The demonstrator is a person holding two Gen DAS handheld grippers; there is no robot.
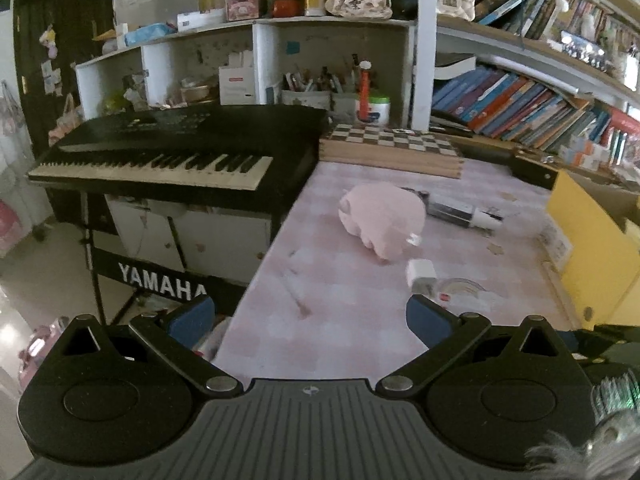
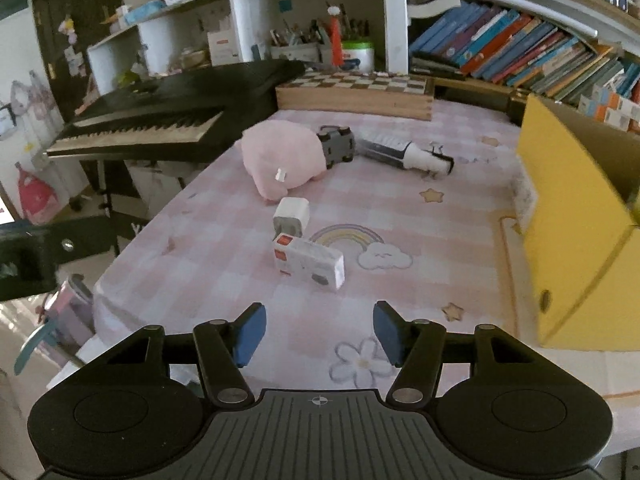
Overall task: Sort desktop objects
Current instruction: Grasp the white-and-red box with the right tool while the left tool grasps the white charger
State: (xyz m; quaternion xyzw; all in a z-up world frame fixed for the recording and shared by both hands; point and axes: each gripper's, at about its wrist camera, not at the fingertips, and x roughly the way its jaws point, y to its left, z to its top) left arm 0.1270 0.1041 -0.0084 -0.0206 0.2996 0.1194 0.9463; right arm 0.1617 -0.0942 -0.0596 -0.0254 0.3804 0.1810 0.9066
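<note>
On the pink checked tablecloth (image 2: pixel 460 216), a soft pink plush toy (image 2: pixel 280 158) is the landmark. Against its far side rests an overturned grey toy car (image 2: pixel 338 148); beyond lies a black-and-white tube (image 2: pixel 404 154), long axis pointing away from the plush. Nearer than the plush stands a white charger cube (image 2: pixel 291 218) beside a small white box (image 2: pixel 310 264) lying angled. A yellow cardboard box (image 2: pixel 576 220) walls off the side. Right gripper (image 2: pixel 316 334) and left gripper (image 1: pixel 308 320) both hang empty, jaws apart.

The counter (image 2: pixel 460 208) wears a pink checked cloth. Near its middle lies a pink plush (image 2: pixel 280 156), with a grey toy car (image 2: pixel 338 146) touching it at 3 o'clock. A white charger (image 2: pixel 291 216) sits at the plush's 6 o'clock, a small box (image 2: pixel 310 262) just beyond. A yellow box (image 2: pixel 576 216) stands at 3 o'clock, a chessboard (image 2: pixel 356 90) at 12.
</note>
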